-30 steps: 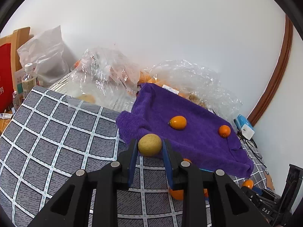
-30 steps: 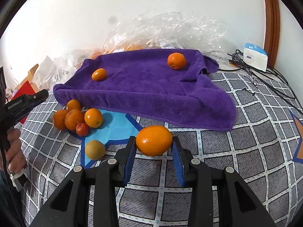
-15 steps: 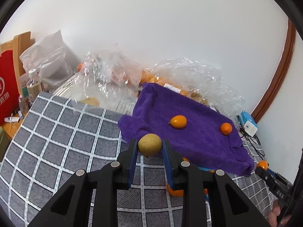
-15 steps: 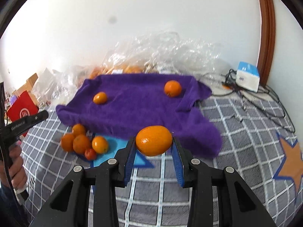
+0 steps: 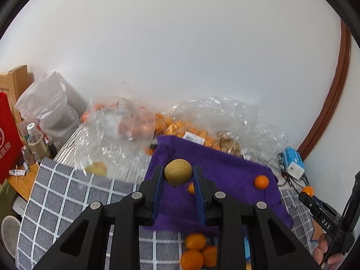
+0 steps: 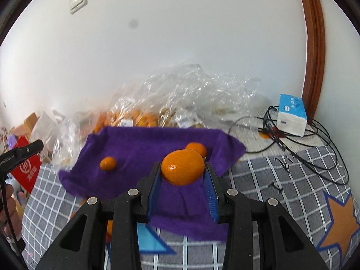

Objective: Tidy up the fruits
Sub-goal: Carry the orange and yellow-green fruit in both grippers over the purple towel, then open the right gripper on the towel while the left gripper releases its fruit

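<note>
My left gripper is shut on a round tan-brown fruit, held up over the near left part of the purple towel. My right gripper is shut on a large orange, held above the towel. Two small oranges lie on the towel; one shows in the left wrist view. Several oranges sit on the checked cloth below the towel's near edge.
Clear plastic bags of fruit lie behind the towel by the wall. A blue-white box and cables are at the right. A bottle and red bag stand at the left.
Both grippers have lifted with their fruit and moved forward over the purple towel. The views now look from higher up and more toward the wall.
</note>
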`<state>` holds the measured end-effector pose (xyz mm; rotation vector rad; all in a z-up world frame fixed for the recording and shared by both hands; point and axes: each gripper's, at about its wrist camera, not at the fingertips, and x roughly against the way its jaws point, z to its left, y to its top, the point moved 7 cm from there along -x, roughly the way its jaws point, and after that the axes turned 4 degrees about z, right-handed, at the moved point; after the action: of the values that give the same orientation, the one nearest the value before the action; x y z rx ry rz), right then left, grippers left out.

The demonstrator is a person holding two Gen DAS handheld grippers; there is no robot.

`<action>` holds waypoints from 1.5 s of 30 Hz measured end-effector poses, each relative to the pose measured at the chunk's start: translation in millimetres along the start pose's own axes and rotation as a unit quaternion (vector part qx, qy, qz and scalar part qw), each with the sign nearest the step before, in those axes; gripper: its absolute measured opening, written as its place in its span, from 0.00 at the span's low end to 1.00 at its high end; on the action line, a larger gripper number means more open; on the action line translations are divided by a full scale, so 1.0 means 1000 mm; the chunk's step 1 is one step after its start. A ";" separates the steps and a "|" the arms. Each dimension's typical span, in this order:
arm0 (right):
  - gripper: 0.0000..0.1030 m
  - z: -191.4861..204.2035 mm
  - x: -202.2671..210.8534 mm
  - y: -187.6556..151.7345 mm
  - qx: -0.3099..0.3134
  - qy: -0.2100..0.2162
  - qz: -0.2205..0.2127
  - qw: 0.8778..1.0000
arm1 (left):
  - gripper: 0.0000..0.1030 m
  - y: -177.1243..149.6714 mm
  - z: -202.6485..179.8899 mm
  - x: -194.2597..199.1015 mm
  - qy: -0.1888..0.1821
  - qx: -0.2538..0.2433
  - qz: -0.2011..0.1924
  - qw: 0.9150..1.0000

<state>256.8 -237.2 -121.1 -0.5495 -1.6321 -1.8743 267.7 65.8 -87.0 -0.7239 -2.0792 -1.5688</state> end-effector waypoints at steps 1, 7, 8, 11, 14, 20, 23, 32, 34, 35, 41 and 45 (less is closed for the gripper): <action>0.36 -0.002 -0.003 0.005 -0.003 0.001 -0.001 1.000 | 0.24 0.005 -0.001 -0.005 0.000 0.002 0.001 1.000; 0.36 -0.013 -0.032 0.017 -0.010 -0.004 0.007 1.000 | 0.24 0.017 -0.008 -0.037 0.003 0.008 0.014 1.000; 0.36 -0.014 -0.038 0.016 -0.013 -0.001 0.012 1.000 | 0.24 0.018 -0.009 -0.043 0.003 0.007 0.017 1.000; 0.36 -0.016 -0.057 0.013 -0.016 0.004 0.026 1.000 | 0.24 0.017 -0.013 -0.068 0.011 0.001 0.033 0.999; 0.36 -0.015 -0.079 0.004 -0.010 0.003 0.048 0.999 | 0.24 0.014 -0.014 -0.094 0.015 0.002 0.058 0.998; 0.36 -0.009 -0.107 -0.011 0.006 -0.007 0.085 0.996 | 0.24 0.002 -0.012 -0.129 0.035 -0.005 0.091 0.995; 0.36 -0.009 -0.114 -0.017 0.010 -0.014 0.091 0.996 | 0.24 -0.005 -0.014 -0.135 0.042 -0.017 0.099 0.994; 0.36 -0.008 -0.122 -0.026 0.019 -0.022 0.092 0.995 | 0.24 -0.020 -0.010 -0.155 0.044 -0.026 0.135 0.990; 0.36 -0.008 -0.122 -0.026 0.014 -0.017 0.089 0.996 | 0.24 -0.023 -0.008 -0.158 0.044 -0.022 0.140 0.989; 0.36 -0.009 -0.122 -0.026 0.014 -0.017 0.087 0.996 | 0.24 -0.023 -0.008 -0.160 0.044 -0.022 0.141 0.989; 0.49 -0.009 -0.117 -0.024 0.008 -0.010 0.078 0.997 | 0.25 -0.030 -0.008 -0.168 0.046 -0.022 0.161 0.986; 0.59 -0.005 -0.116 -0.024 0.013 -0.005 0.076 0.997 | 0.25 -0.034 -0.008 -0.170 0.054 -0.032 0.166 0.984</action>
<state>327.6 -221.5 -215.0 -0.6539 -1.5746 -1.7398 376.9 25.8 -215.3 -0.9313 -1.7331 -1.4558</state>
